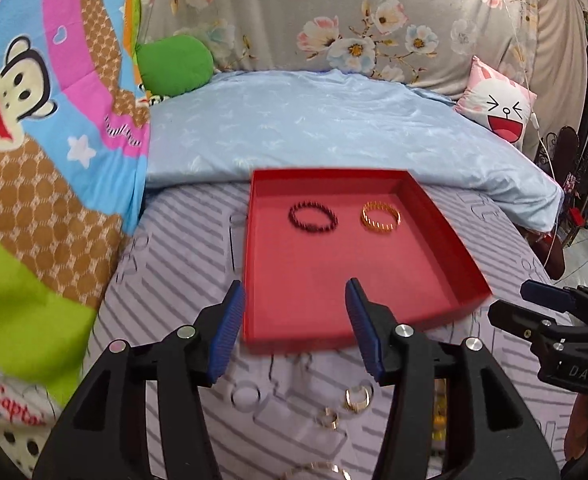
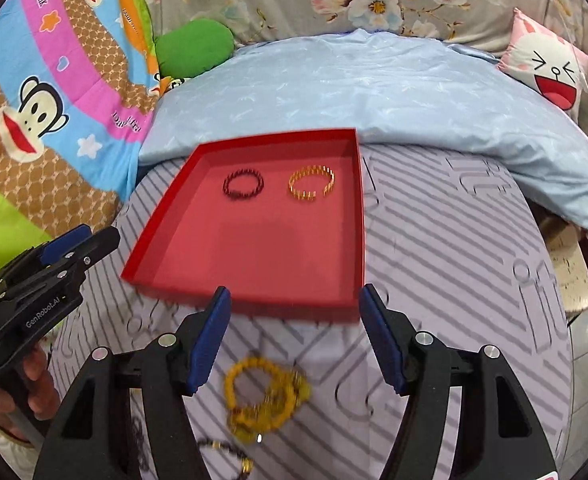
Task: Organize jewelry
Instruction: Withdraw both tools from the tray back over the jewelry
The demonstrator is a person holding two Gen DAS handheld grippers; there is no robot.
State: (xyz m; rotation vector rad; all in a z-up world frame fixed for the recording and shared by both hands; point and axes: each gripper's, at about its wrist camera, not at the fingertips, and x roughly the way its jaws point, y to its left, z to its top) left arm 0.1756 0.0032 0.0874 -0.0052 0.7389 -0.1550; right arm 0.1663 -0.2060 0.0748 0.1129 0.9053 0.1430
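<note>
Jewelry split between places: inside shallow red cardboard tray (image 1: 262, 280) on the striped bed (image 1: 182, 248), two bracelets, dark beaded one (image 1: 313, 218) left of ribbed gold one (image 1: 381, 216). Nearer, loose on the sheet, two gold rings (image 1: 357, 398), tangled yellow bead strands (image 2: 264, 398). Left hand-held gripper (image 1: 295, 330) and right hand-held gripper (image 2: 295, 338) both parted, gripping nothing.

- The red tray (image 1: 433, 216) is seen as matt card.
- The gold bracelet (image 1: 381, 217) is given a shiny, ribbed metal look.
- The dark bracelet (image 1: 313, 218) is made of glossy beads.
- The bed (image 1: 182, 248) is covered in striped, smooth cloth.
</note>
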